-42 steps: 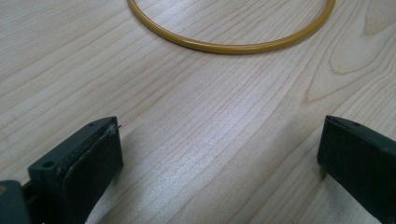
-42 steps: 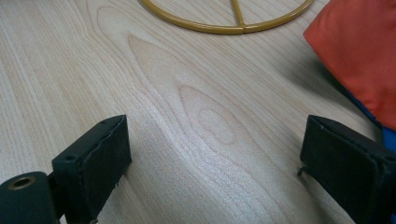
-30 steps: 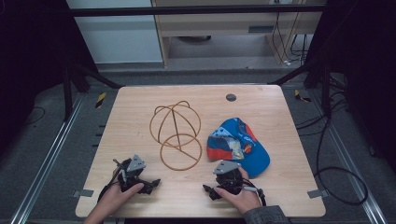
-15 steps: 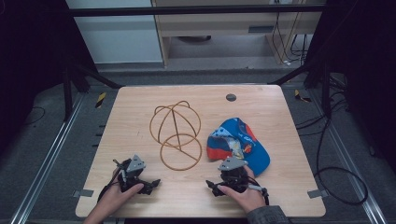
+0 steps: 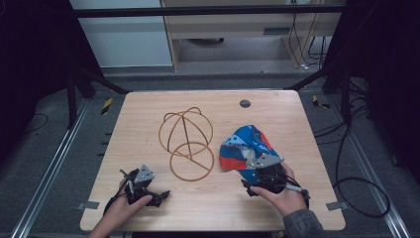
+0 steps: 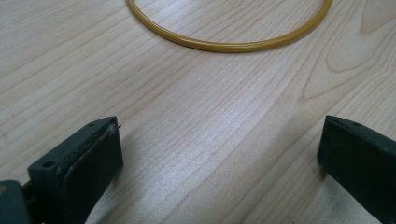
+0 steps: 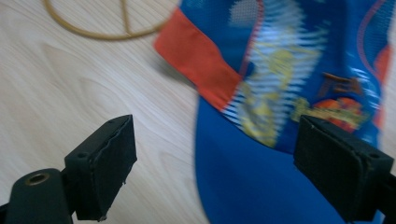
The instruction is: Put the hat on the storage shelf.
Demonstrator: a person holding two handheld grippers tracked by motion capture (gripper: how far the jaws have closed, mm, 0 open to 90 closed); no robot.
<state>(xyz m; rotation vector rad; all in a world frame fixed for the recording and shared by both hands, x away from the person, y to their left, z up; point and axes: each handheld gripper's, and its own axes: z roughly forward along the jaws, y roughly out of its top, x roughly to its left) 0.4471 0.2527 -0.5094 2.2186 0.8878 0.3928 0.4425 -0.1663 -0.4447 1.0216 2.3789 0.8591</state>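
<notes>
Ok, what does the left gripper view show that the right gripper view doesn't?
Left gripper view alone: a clean arc of the yellow wire ring lying flat on the wood, with bare table between the open jaws of the left gripper.

Right gripper view alone: the blue and orange cap close ahead, partly between the open jaws of the right gripper; the picture is somewhat blurred.

Both: the light wooden table and part of the yellow wire frame, which sits at the top left corner in the right gripper view.

wooden table (image 5: pixel 148 106) | wire frame (image 5: pixel 187 143) centre | blue cap (image 5: pixel 245 146) right
</notes>
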